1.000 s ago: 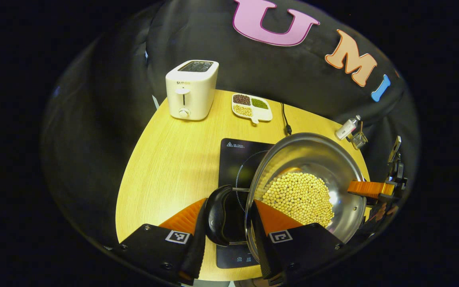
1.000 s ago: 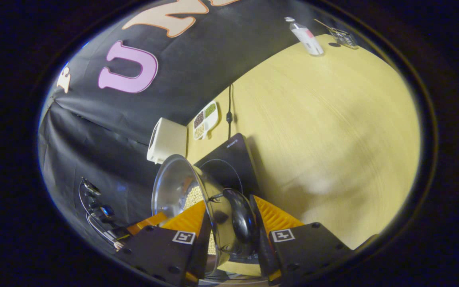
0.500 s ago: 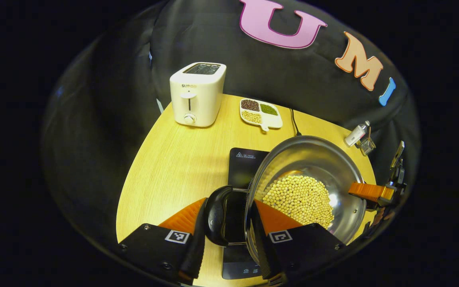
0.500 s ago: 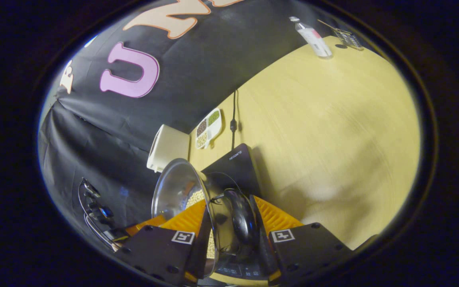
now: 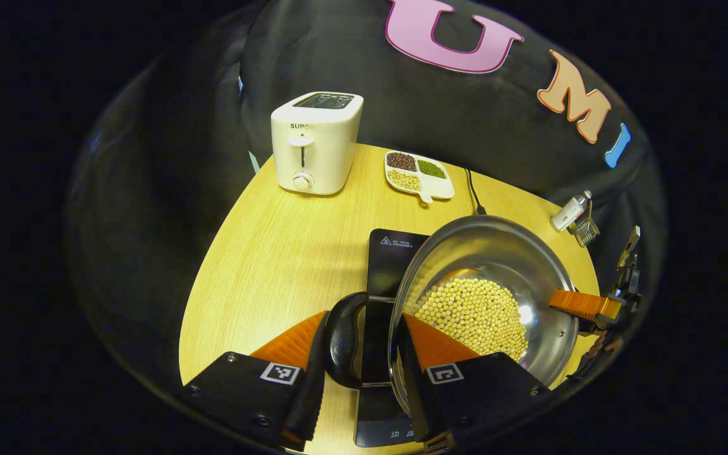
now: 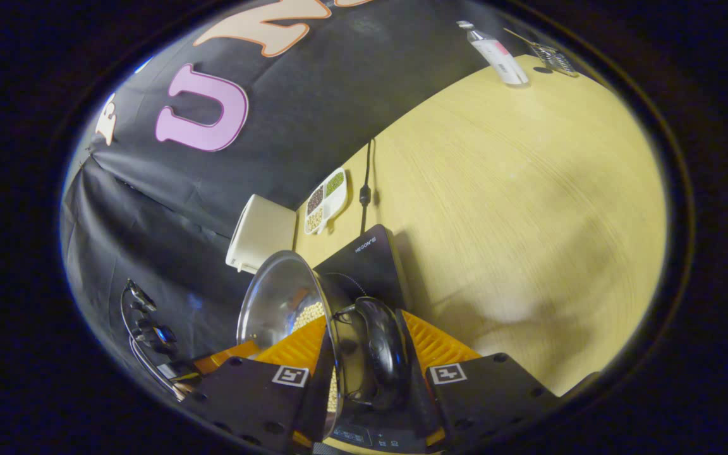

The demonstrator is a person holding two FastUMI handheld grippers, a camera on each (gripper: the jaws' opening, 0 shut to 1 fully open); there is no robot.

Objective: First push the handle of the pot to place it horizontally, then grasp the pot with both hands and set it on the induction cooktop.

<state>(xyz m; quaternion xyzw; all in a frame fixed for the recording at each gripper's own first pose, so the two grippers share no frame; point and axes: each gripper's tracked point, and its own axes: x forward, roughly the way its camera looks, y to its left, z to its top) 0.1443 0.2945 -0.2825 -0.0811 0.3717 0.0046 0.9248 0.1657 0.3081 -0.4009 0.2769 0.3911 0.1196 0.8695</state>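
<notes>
left gripper view: left hand-held gripper [image 5: 359, 354] pinched on the near black side handle [image 5: 340, 341] and rim of the steel pot [image 5: 497, 253], one finger outside the handle, the other inside the rim. pot filled with pale yellow beans [image 5: 474, 309], held over the black induction cooktop [image 5: 386, 265], which lies flat on the yellow wooden worktop [image 5: 263, 265]; whether pot and cooktop touch cannot be told. right hand-held gripper [image 5: 585, 304] seen at the far rim of the pot, one finger reaching over the rim. white toaster [image 5: 315, 151] at the far edge of the worktop, divided white dish [image 5: 419, 174] of dark, green and pale grains beside it, black cord [image 5: 473, 196] just past the dish. small white bottle [image 5: 569, 212] and a small wire utensil [image 5: 585, 230] near the right edge.

right gripper view: right hand-held gripper [image 6: 367, 370] pinched on the opposite black handle [image 6: 384, 354] and rim of the pot [image 6: 275, 297], one finger inside, one outside. cooktop [image 6: 370, 265] beneath and beyond the handle. toaster [image 6: 260, 230], dish [image 6: 326, 199] and cord [image 6: 364, 189] by the wall; bottle [image 6: 497, 50] at the far corner. left hand-held gripper [image 6: 225, 357] faintly seen beyond the pot.
</notes>
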